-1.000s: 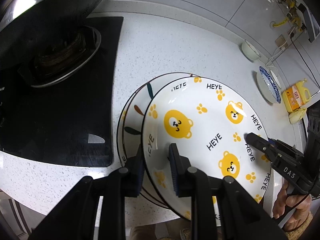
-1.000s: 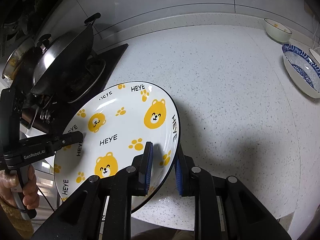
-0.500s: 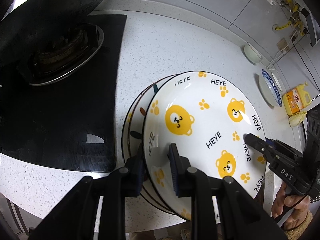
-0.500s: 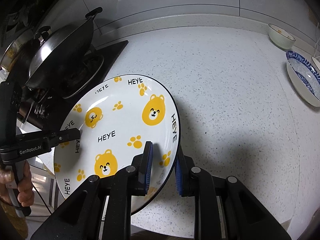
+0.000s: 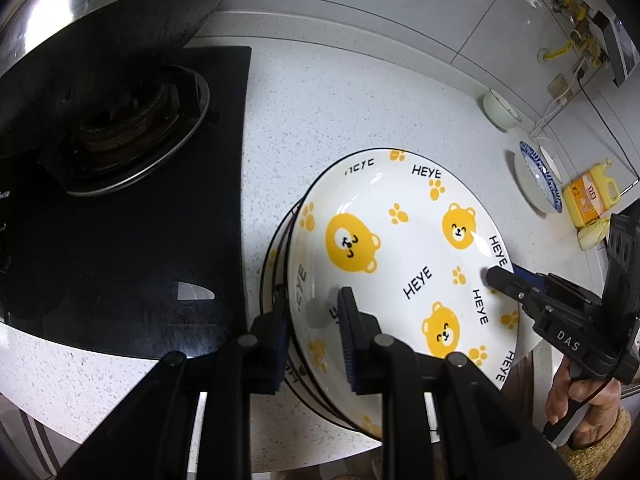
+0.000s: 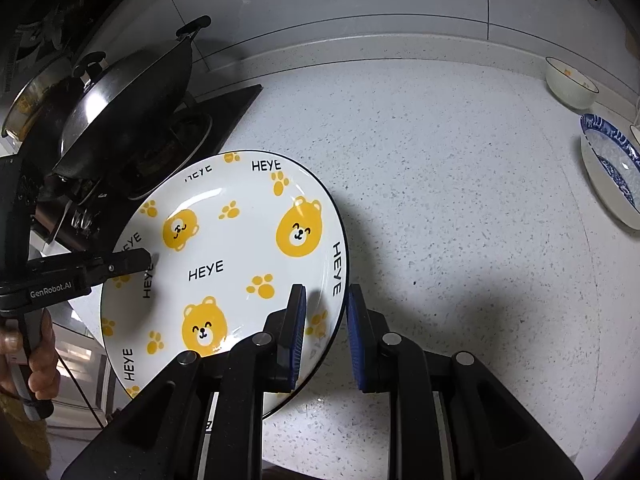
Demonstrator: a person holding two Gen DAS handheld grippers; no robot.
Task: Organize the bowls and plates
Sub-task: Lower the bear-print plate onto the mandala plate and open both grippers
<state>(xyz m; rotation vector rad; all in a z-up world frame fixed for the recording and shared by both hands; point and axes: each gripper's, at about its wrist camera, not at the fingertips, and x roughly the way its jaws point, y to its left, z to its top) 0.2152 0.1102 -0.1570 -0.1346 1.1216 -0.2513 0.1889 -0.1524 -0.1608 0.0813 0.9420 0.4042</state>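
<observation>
Bear plate [image 5: 400, 256] directly over plate stack [image 5: 276, 276]. Your left hand-held gripper [image 5: 312, 336] and right hand-held gripper [image 6: 324, 328] clamp opposite rims; lower straight.

Your left claw [image 5: 312, 332] straddles the near rim of the bear plate [image 5: 400, 256], one pad above, one below; whether the pads press the rim cannot be told. Bear plate sits atop a plate stack [image 5: 276, 280] on the speckled worktop [image 5: 340, 100]. Your right claw [image 5: 500, 278] meets the plate's far-right rim. Black hob [image 5: 120, 240] lies left of the stack, wok [image 5: 100, 20] above its burner. Toward the back right: small white bowl [image 5: 500, 108], blue-rimmed dish [image 5: 538, 176], yellow bottle [image 5: 592, 196].
</observation>
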